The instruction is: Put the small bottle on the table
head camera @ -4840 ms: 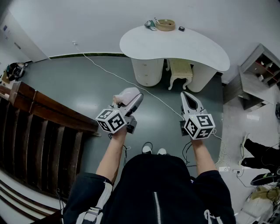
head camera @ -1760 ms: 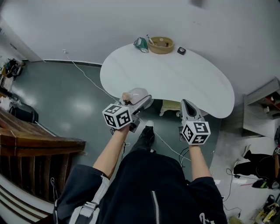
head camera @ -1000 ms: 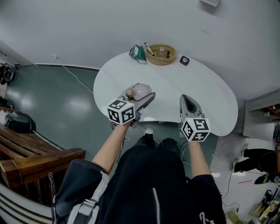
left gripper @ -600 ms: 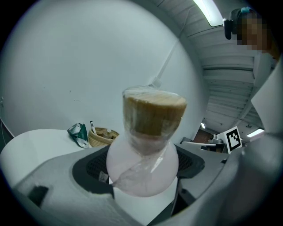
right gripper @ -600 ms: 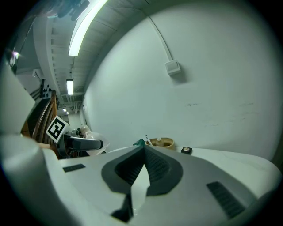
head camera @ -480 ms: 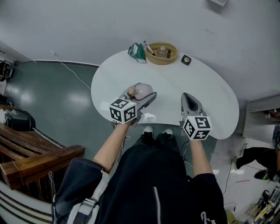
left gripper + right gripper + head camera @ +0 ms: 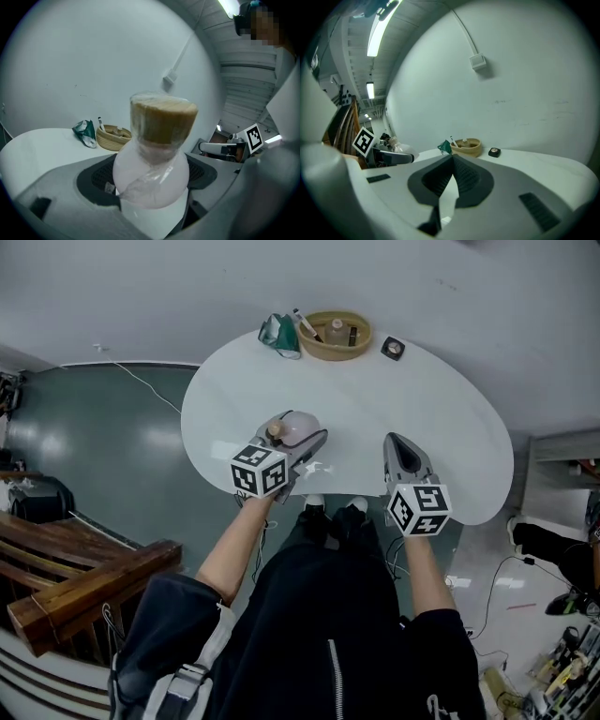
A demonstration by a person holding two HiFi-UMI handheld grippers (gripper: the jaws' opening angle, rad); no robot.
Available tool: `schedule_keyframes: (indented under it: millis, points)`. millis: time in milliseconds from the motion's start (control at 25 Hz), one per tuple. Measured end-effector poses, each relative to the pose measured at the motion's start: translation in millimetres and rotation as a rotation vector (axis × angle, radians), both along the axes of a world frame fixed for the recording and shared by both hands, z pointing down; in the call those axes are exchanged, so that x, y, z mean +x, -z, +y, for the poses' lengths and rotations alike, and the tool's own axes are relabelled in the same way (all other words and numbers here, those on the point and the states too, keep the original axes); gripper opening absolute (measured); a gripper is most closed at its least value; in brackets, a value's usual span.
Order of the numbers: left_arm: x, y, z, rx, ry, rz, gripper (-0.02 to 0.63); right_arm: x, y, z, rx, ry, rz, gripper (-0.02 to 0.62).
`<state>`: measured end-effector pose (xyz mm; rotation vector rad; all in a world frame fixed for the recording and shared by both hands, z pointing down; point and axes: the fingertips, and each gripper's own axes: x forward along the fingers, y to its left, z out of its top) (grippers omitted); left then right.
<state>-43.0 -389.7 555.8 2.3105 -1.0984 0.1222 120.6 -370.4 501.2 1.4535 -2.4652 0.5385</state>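
A: Scene, biggest first?
B: Grey-green floor point(image 7: 112, 446) all round. White kidney-shaped desk point(image 7: 441, 409) at 12 o'clock from the person, whose dark jacket point(image 7: 319, 634) fills 6 o'clock of the head view. Dark wooden frame point(image 7: 84, 568) on the floor at 8 o'clock.
A: Grippers?
B: Both over the desk's near edge. Left gripper point(image 7: 292, 435) at roughly 7 o'clock of the desktop, right gripper point(image 7: 401, 442) at roughly 5 o'clock, well apart from each other.
A: Jaws?
B: Left: jaws pinching the small bottle point(image 7: 151, 173) across its round body. Right: jaws pressed together, nothing between them.
A: Bottle detail?
B: Pale pink, bulbous, wrapped in clear film, with a brown cork-like cap point(image 7: 161, 119). In the head view it sits over the desktop just inside the near edge, cap at 9 o'clock of the body. Can't tell whether it touches the desk.
A: Rest of the desk?
B: Far edge, 12 o'clock: woven basket point(image 7: 336, 352) with small items inside, too small to identify. Green packet point(image 7: 278, 331) just beside it at 9 o'clock. White pen-like stick point(image 7: 302, 322) between packet and basket. Small black round thing point(image 7: 393, 349) near the basket at 3 o'clock.
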Motion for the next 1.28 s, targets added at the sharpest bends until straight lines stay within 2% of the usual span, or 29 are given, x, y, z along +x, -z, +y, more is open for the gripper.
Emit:
schedule_keyframes:
  millis: [280, 560, 1040, 1280]
  points:
    - [7, -61, 18, -0.070, -0.022, -0.052, 0.400, 12, -34, 12, -0.082, -0.027, 0.004, 0.003]
    - [12, -108, 30, -0.133, -0.064, -0.128, 0.400, 18, -55, 19, -0.124, -0.053, 0.000, 0.003]
    - [22, -181, 31, -0.165, -0.148, -0.374, 0.400, 43, -59, 17, -0.142, -0.098, 0.026, 0.003]
    - [36, -197, 24, -0.176, -0.189, -0.419, 0.401, 53, -62, 14, -0.152, -0.113, 0.033, 0.003]
